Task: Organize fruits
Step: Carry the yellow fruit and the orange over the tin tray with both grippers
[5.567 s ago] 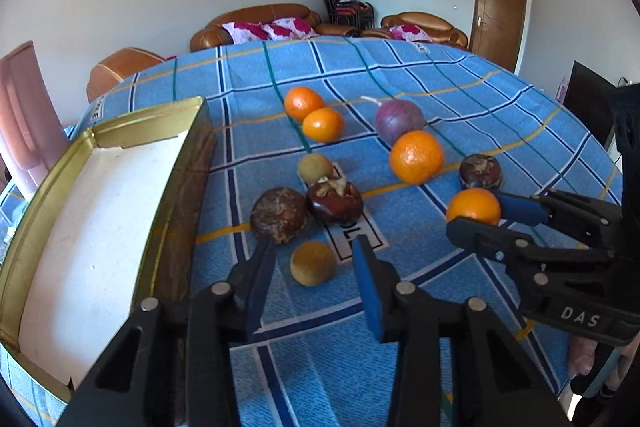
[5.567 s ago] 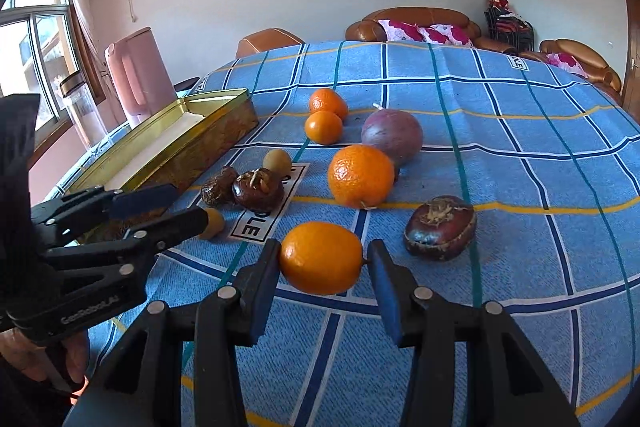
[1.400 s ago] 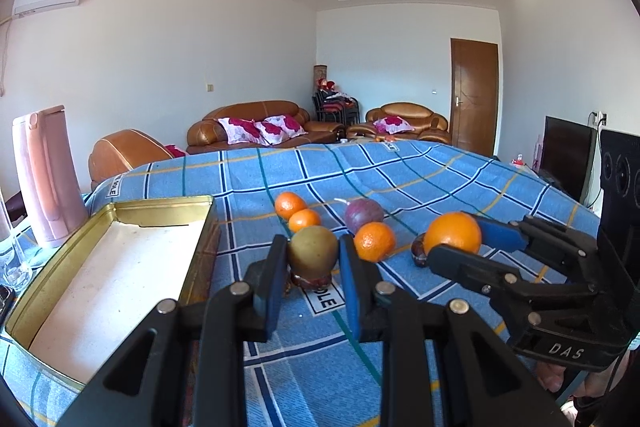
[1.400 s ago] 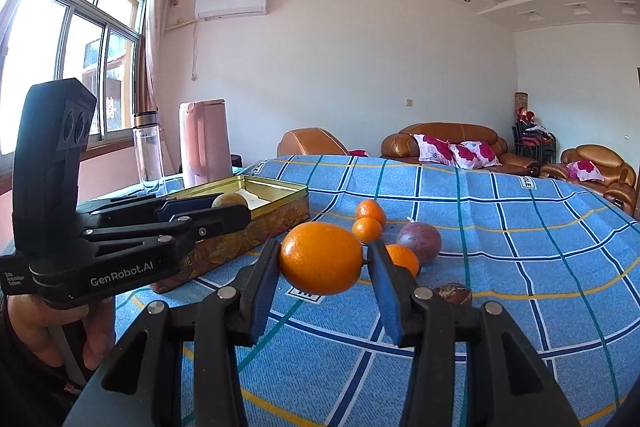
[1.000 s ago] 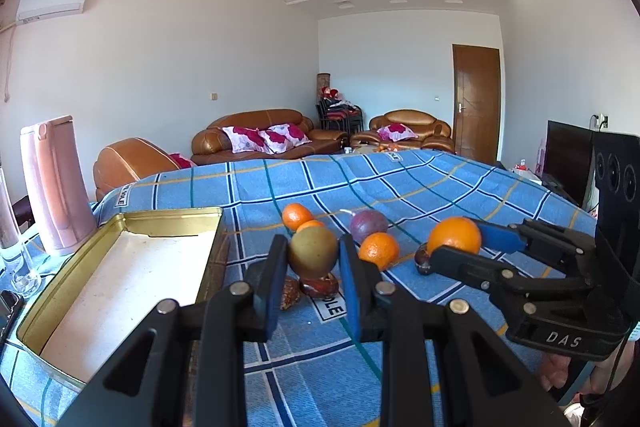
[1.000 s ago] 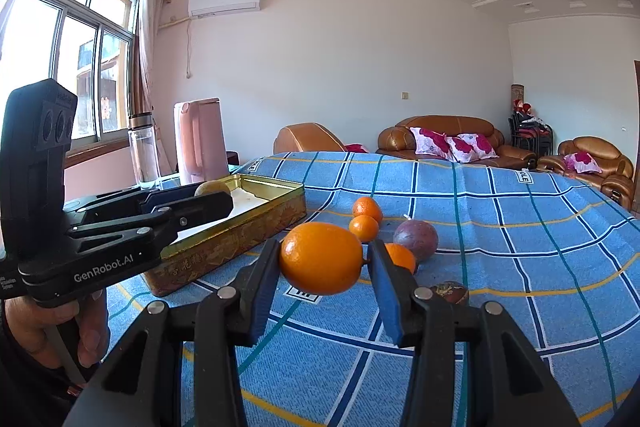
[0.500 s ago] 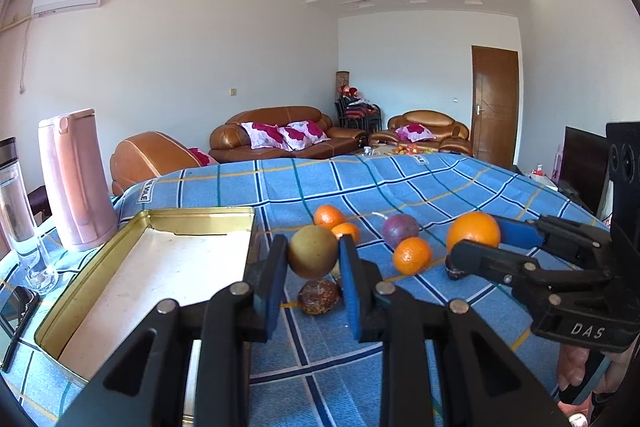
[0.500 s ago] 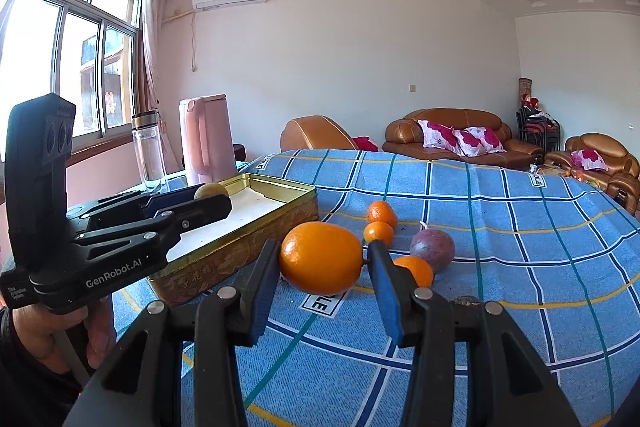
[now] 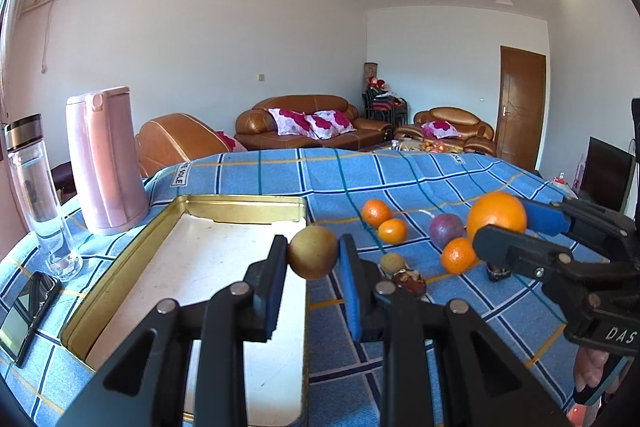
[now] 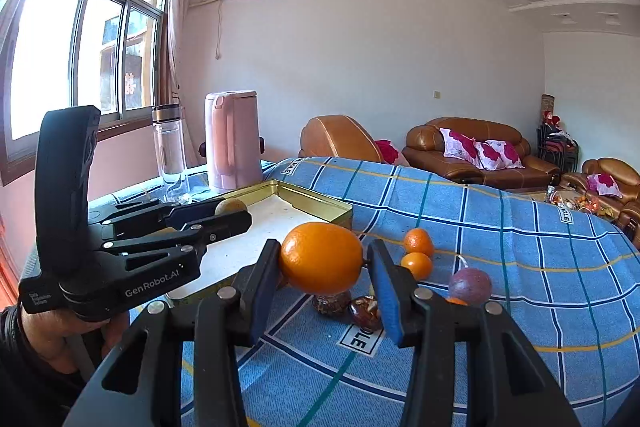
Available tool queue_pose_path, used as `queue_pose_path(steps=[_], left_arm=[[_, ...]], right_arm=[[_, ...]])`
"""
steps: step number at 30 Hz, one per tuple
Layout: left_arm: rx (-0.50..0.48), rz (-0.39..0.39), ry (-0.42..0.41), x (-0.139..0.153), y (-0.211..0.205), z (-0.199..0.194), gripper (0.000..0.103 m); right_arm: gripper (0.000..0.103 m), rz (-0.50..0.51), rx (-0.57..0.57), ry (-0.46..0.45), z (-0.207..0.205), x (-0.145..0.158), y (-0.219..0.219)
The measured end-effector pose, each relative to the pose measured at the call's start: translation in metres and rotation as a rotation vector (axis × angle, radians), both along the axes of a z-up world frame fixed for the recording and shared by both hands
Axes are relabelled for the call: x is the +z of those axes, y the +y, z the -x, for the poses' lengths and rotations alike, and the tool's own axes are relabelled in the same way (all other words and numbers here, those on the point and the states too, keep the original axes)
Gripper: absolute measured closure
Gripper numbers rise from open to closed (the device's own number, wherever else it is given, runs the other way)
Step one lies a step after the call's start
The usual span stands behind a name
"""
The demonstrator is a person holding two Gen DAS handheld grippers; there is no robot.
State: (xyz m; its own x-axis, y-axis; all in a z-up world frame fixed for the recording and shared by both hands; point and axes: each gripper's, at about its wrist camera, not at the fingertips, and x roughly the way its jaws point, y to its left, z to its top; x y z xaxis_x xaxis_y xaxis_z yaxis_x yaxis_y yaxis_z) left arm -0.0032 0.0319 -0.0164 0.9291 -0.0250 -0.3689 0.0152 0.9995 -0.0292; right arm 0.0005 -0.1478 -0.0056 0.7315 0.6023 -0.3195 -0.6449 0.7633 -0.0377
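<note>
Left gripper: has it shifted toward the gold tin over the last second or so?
Yes. The left gripper, jaws shut on the small brown fruit, has swung leftward: the fruit now sits at the gold tin right rim, where earlier it hung over the loose fruit.

- The left gripper (image 10: 230, 213) has "GenRobot.AI" in white letters on its black body, at about 8 o'clock in the right wrist view. Tiny white words sit lower on its body, too small to read.
- The right gripper (image 9: 500, 223) has "DAS" in white letters on its black body, at about 4 o'clock in the left wrist view.
- The blue checked tablecloth (image 10: 500, 227) has white patches with dark letters, and only "OLE" can be read.
</note>
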Motion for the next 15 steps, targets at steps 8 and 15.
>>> queue_pose_path(steps=[8, 15], left_arm=[[0.033, -0.007, 0.029, -0.001, 0.019, -0.005, 0.076], [0.074, -0.01, 0.063, -0.005, 0.036, -0.011, 0.076]], right_arm=[[0.056, 0.006, 0.04, 0.012, -0.01, 0.008, 0.026], [0.056, 0.024, 0.073, 0.04, -0.02, 0.01, 0.052]])
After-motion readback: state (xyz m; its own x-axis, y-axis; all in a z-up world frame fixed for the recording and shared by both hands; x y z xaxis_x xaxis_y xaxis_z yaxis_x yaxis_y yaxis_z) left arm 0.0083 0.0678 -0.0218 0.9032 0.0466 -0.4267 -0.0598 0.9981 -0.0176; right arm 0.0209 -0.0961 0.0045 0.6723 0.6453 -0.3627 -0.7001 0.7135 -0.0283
